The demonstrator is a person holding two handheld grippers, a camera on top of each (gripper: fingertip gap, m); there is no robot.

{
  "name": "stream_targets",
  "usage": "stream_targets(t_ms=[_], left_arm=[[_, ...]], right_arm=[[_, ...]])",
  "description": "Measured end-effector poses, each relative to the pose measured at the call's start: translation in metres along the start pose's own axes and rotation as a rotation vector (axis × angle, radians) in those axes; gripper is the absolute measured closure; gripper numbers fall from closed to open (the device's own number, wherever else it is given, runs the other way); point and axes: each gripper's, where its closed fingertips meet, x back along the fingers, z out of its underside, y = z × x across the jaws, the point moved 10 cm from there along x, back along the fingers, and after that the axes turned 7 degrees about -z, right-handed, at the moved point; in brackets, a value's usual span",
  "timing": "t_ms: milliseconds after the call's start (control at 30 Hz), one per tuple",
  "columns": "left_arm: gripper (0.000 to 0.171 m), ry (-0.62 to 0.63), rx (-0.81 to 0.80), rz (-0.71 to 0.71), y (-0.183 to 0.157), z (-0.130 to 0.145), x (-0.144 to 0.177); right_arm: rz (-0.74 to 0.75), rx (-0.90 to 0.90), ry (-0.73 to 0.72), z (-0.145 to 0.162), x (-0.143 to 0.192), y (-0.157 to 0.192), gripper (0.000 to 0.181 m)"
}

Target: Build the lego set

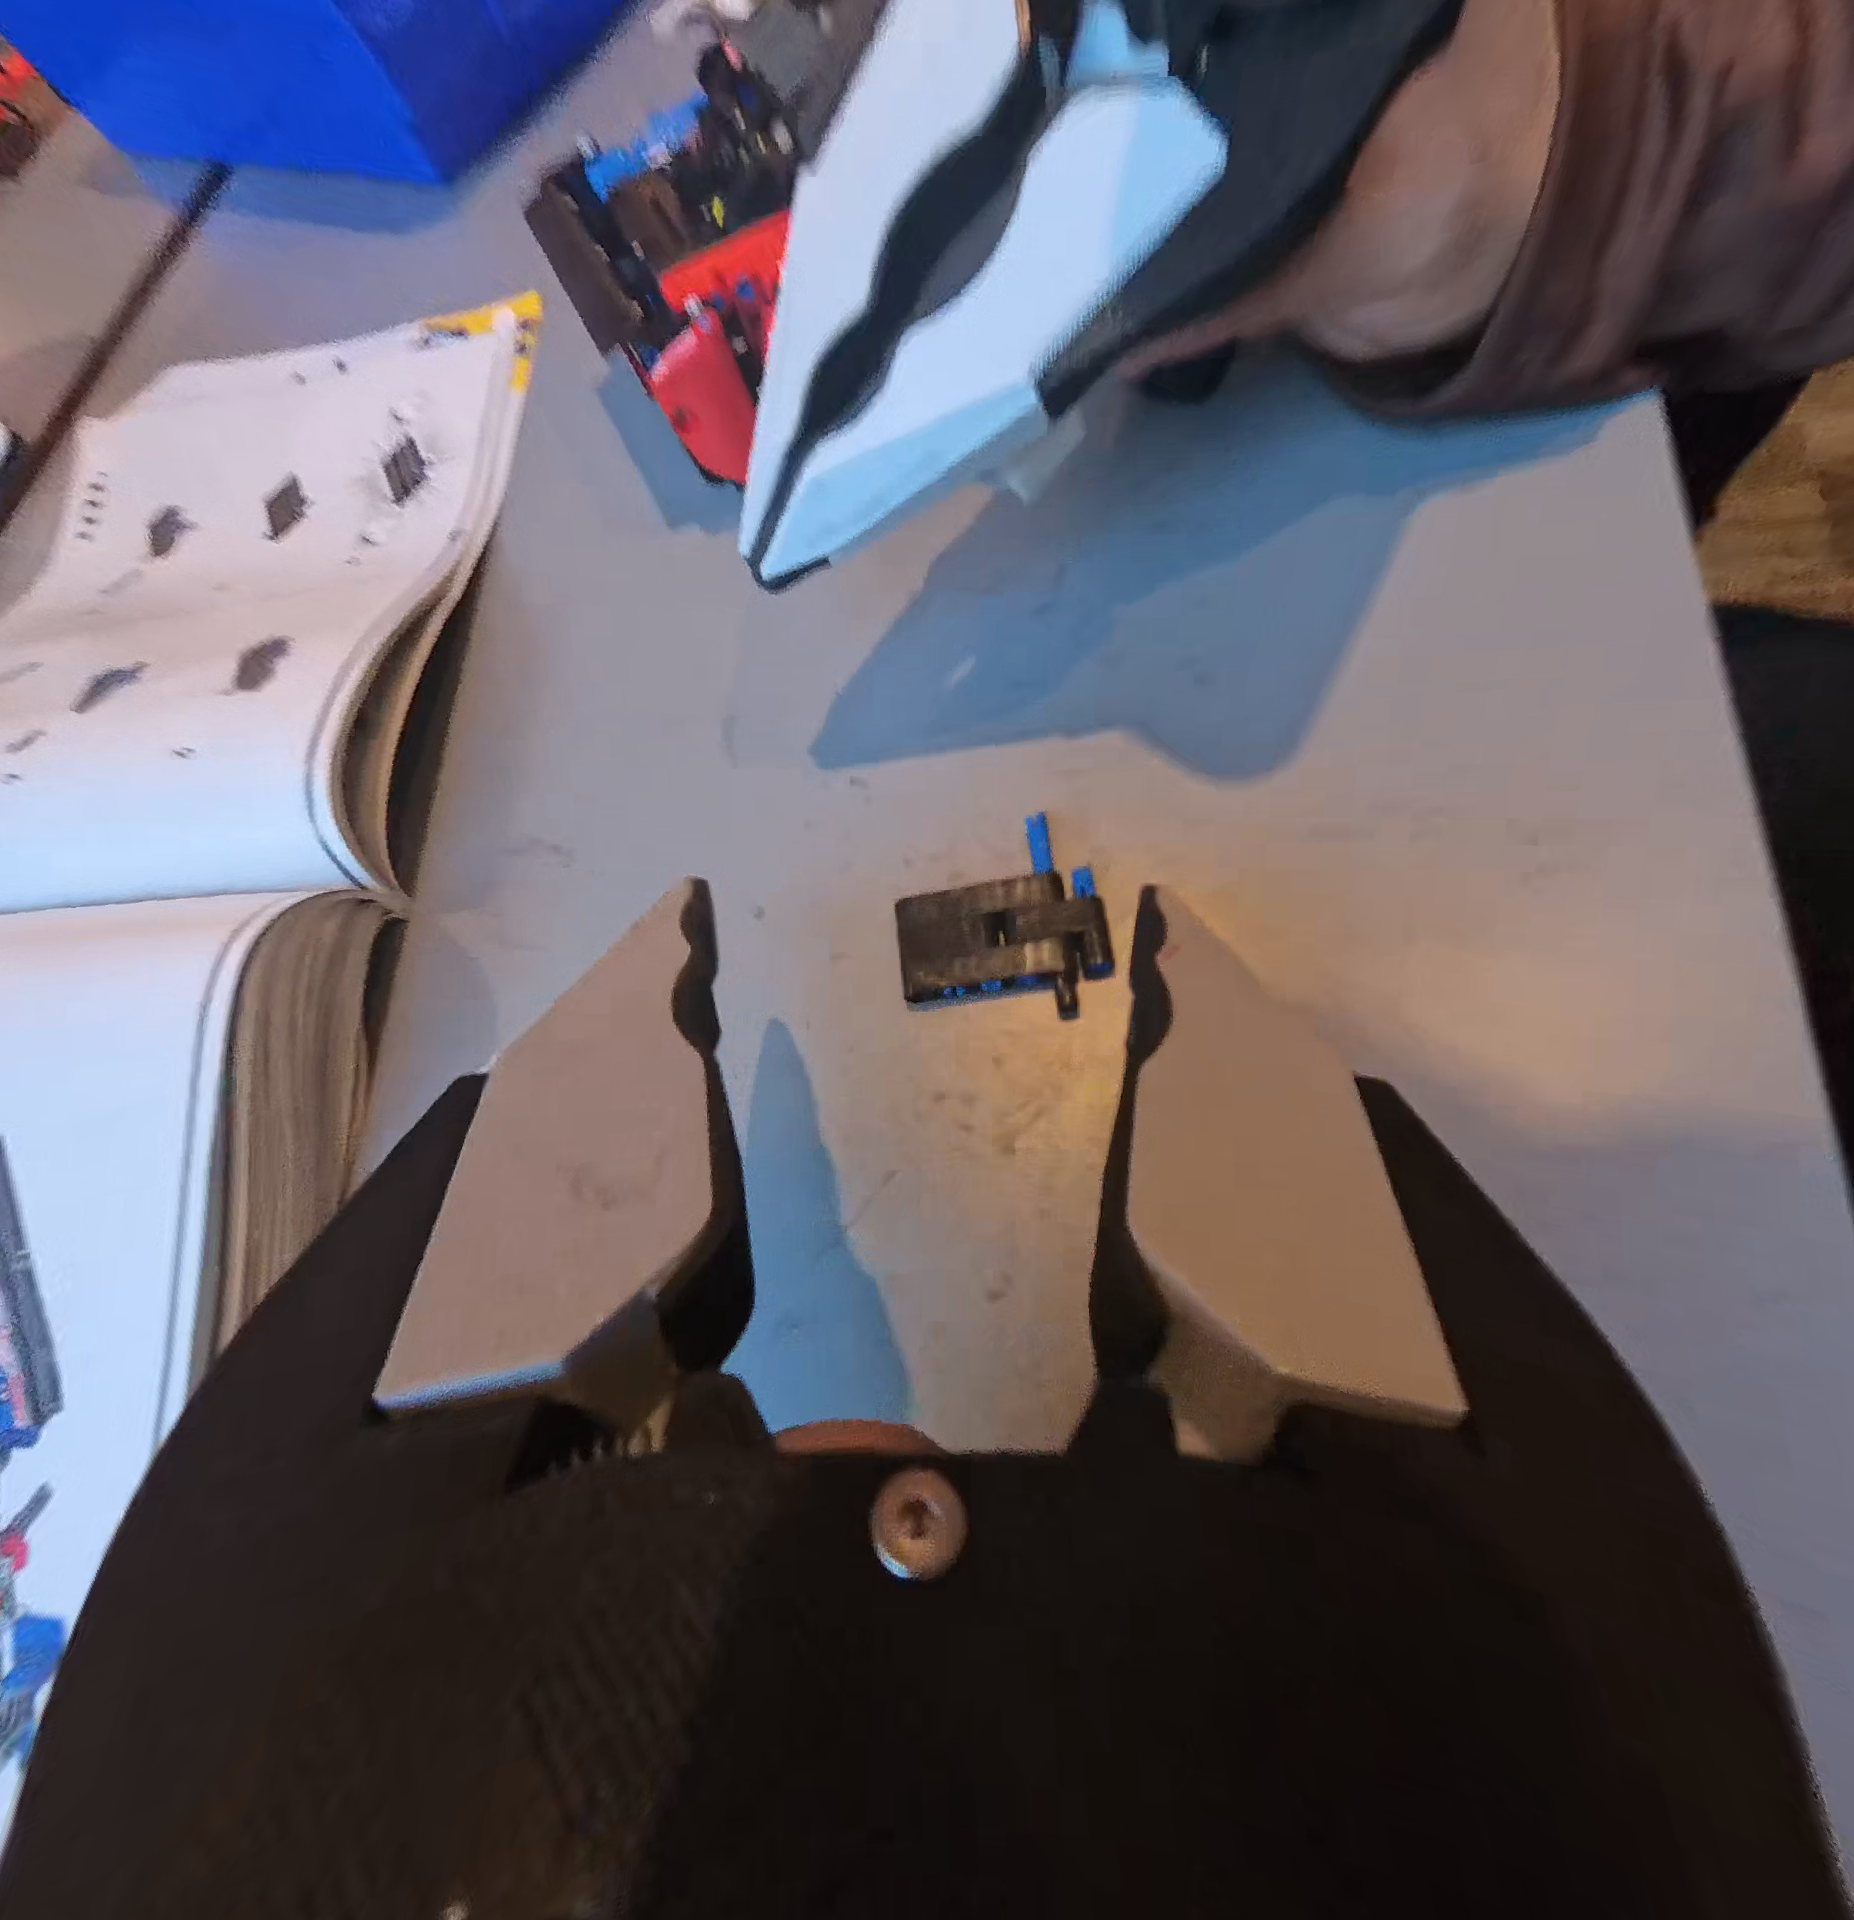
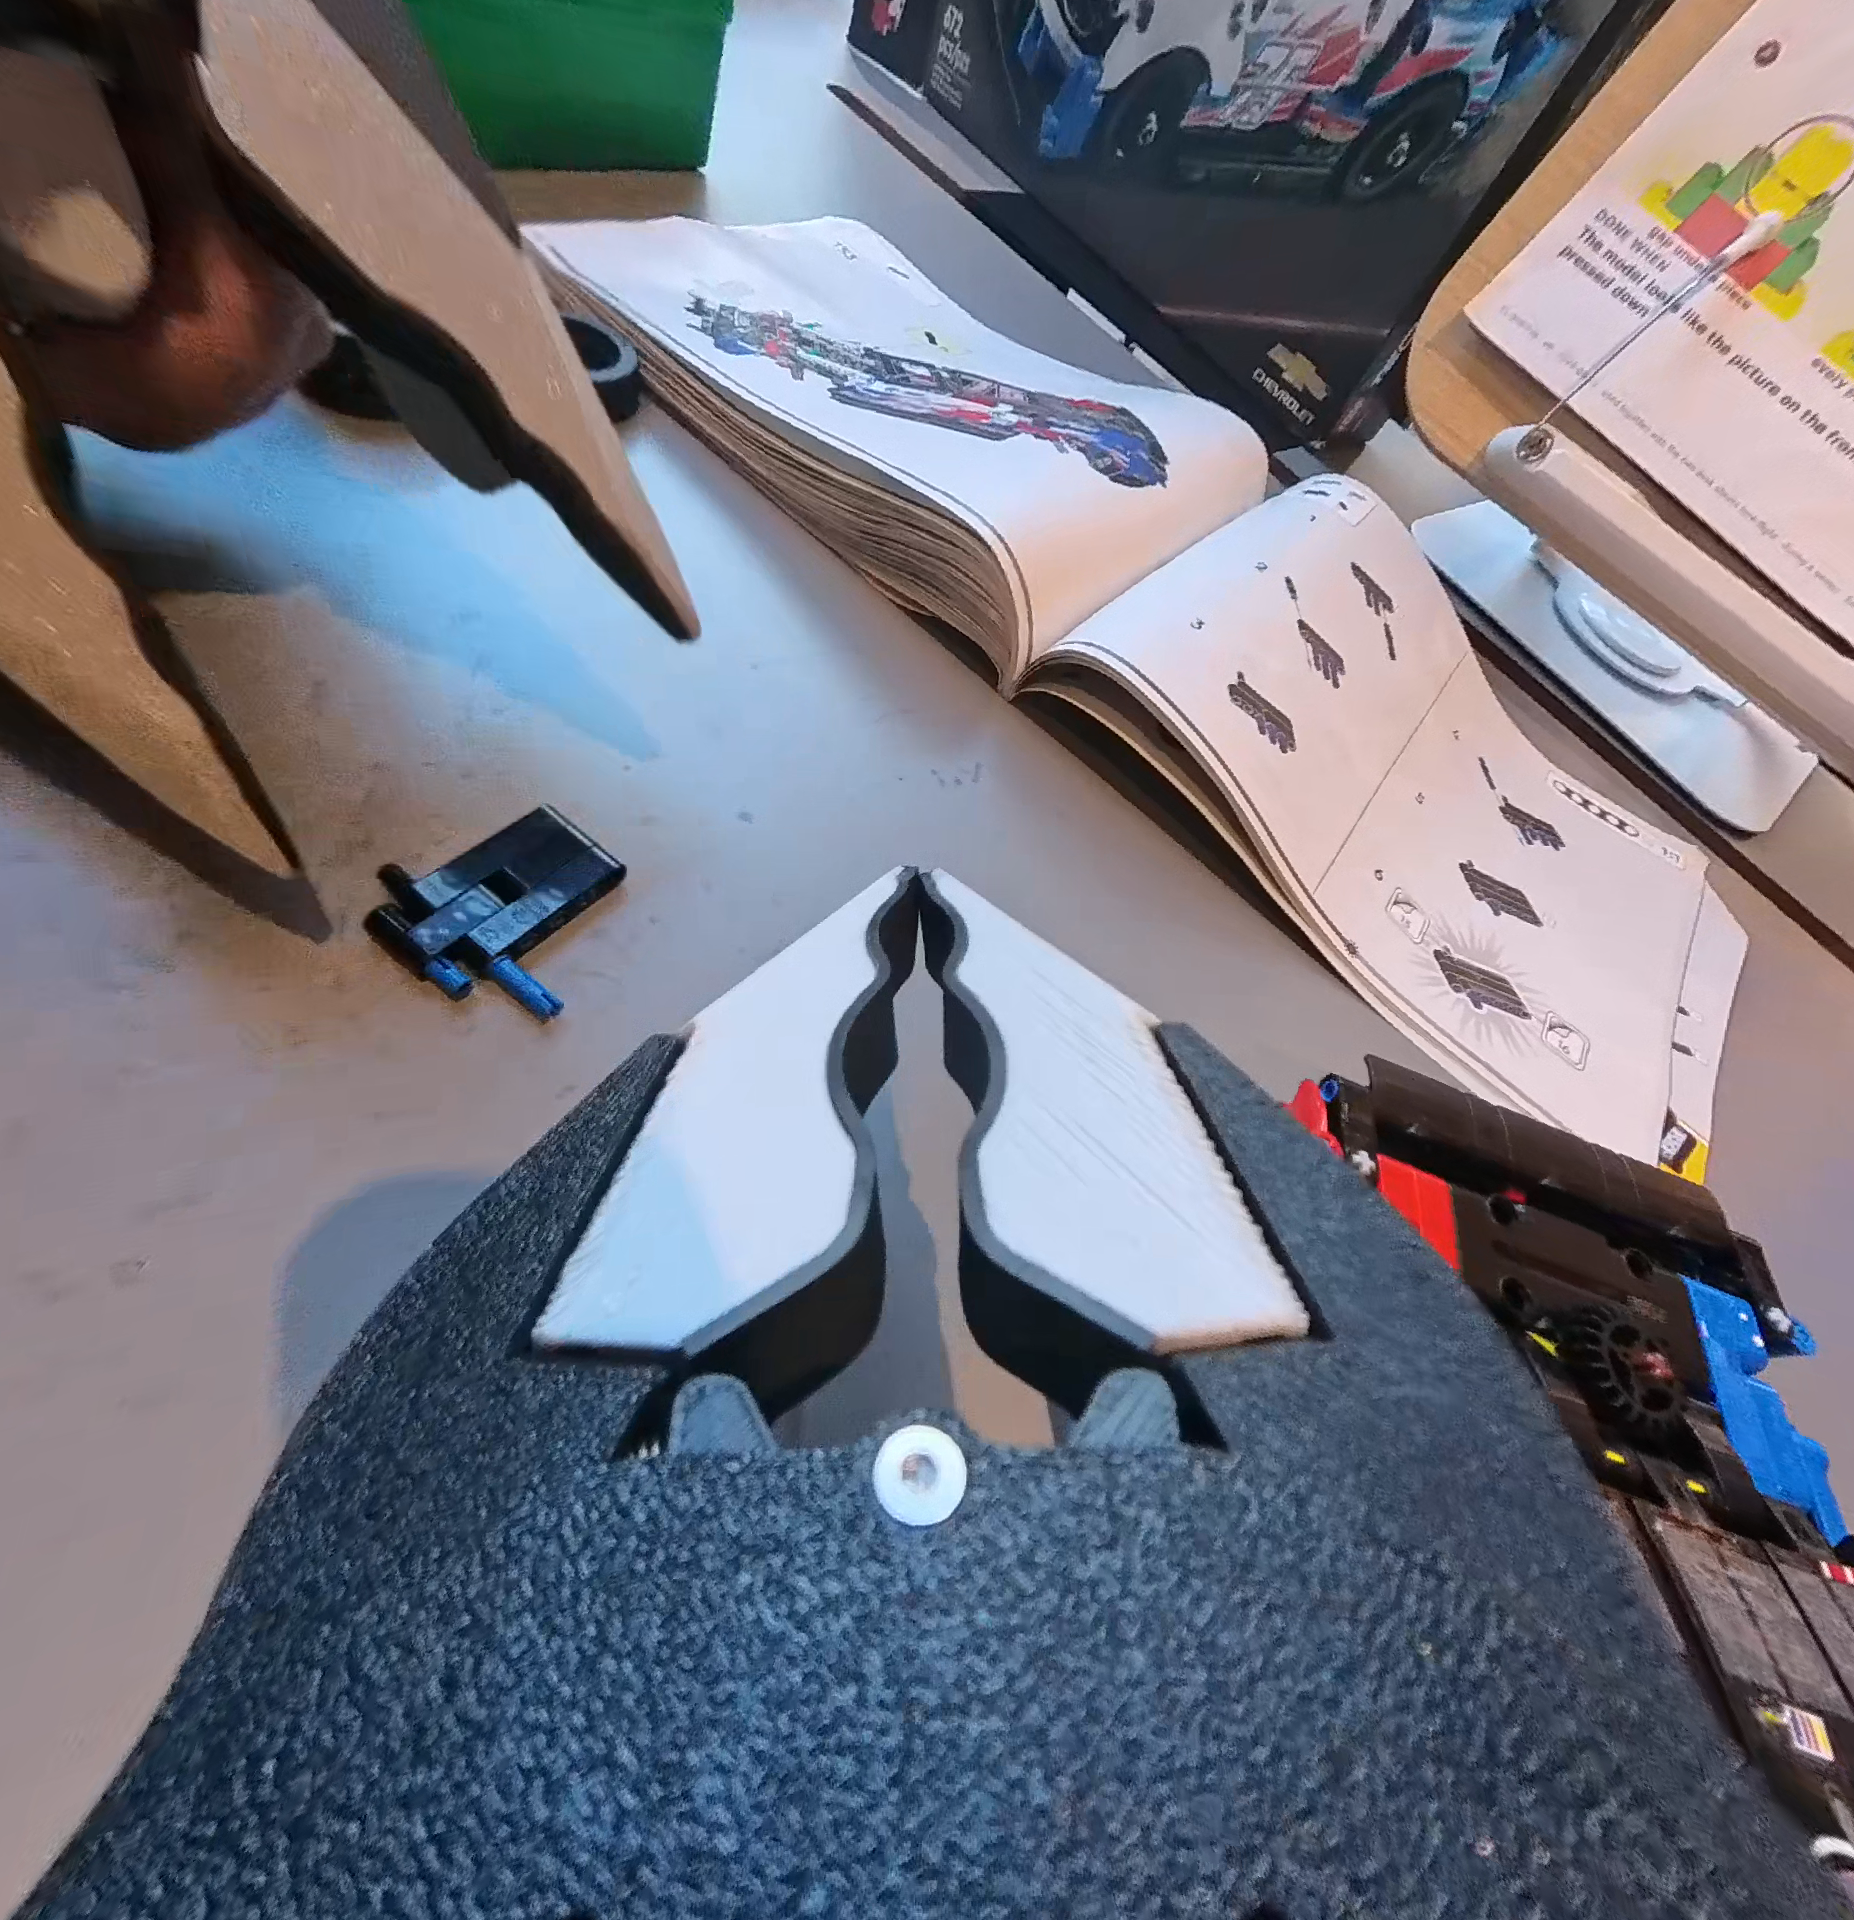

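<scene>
Lego sub-assembly (image 1: pixel 1001 948), black beams with blue pins, lies on the grey table (image 1: pixel 1422 1039) between the left gripper's (image 1: pixel 928 914) spread fingers; right gripper (image 2: pixel 918 883) hangs pinched, empty; pickup looks next, calling for descent and a square squeeze across the beams.

Black-and-blue lego piece (image 1: pixel 1001 940) — flat, tabletop

Warm overhead light, bluish hard shadows, motion-blurred far edges, wide-angle bending.
</scene>
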Motion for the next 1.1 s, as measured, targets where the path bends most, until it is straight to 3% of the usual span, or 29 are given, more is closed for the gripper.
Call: stream_targets(t_ms=[133,200,267,333,400,500,600,733,833,967,1100], left_arm=[[0.092,-0.148,0.065,0.035,-0.008,-0.032,0.019],[0.093,-0.297,0.083,0.098,-0.024,-0.054,0.021],[0.113,-0.496,0.084,0.128,-0.044,-0.069,0.018],[0.132,-0.535,-0.017,0.073,-0.05,-0.074,0.009],[0.124,-0.535,-0.066,-0.001,-0.039,-0.078,0.006],[0.126,-0.637,0.019,-0.032,-0.015,-0.076,0.016],[0.133,-0.743,0.132,-0.07,0.0,-0.055,0.021],[0.144,-0.742,0.146,-0.102,0.012,-0.043,0.03],[0.142,-0.722,0.235,-0.132,0.021,-0.038,0.029],[0.141,-0.759,0.384,-0.023,0.017,-0.034,0.022],[0.14,-0.716,0.359,0.068,0.004,-0.035,0.012]], right_arm=[[0.03,0.0,-0.073,-0.006,-0.001,0.001,0.181],[0.007,-0.021,-0.139,-0.013,-0.007,0.0,0.178],[-0.049,-0.044,-0.199,-0.024,-0.016,-0.002,0.172],[-0.082,-0.043,-0.225,-0.035,-0.027,-0.007,0.171],[-0.09,-0.052,-0.249,-0.042,-0.042,-0.014,0.171],[-0.129,-0.122,-0.267,-0.046,-0.066,-0.026,0.171],[-0.163,-0.176,-0.271,-0.048,-0.081,-0.037,0.168],[-0.145,-0.171,-0.382,-0.058,-0.084,-0.046,0.17],[-0.133,-0.174,-0.419,-0.061,-0.091,-0.05,0.176],[-0.157,-0.211,-0.43,-0.066,-0.103,-0.056,0.175],[-0.227,-0.133,-0.375,-0.065,-0.096,-0.044,0.179]])
